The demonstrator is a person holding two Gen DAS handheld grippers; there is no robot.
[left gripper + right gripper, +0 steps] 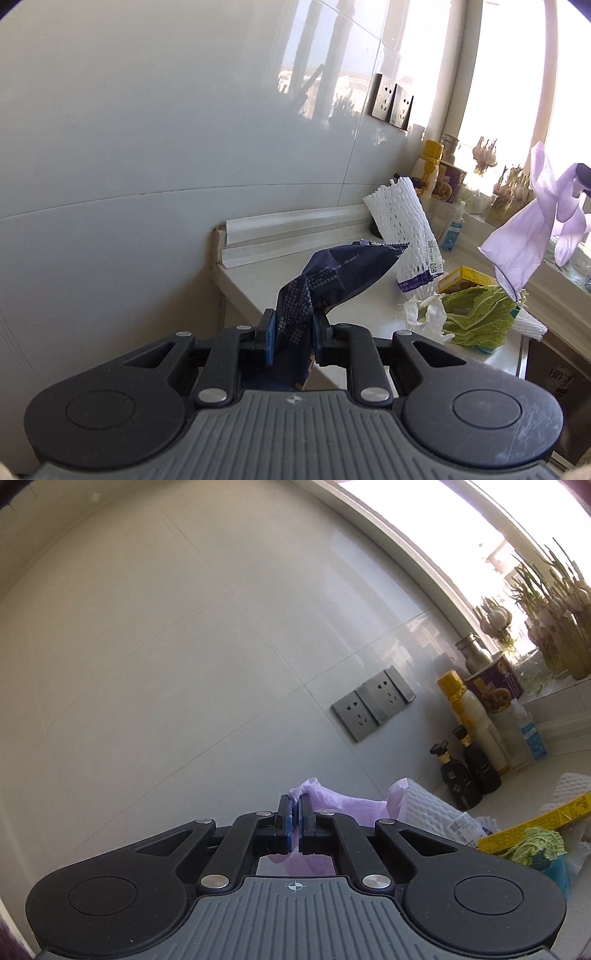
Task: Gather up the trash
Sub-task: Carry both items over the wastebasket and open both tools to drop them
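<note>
My left gripper (294, 316) is shut on a dark blue snack wrapper (332, 277), which sticks up and right above the counter's left corner. My right gripper (294, 800) is shut on the edge of a thin lilac plastic bag (347, 805); in the left wrist view that bag (532, 236) hangs in the air at the right, above the counter. On the counter lie a white foam net sleeve (402, 229), a crumpled white tissue (424, 314), a green cabbage leaf (476, 314) and a yellow box (467, 277).
A pale counter (258, 280) runs along a white tiled wall with two sockets (373, 707). Bottles and a purple tub (495, 686) stand at the back, with two dark bottles (467, 771) nearby. Garlic bunches (554, 627) line the sunlit windowsill. A metal sink edge (554, 354) is at the right.
</note>
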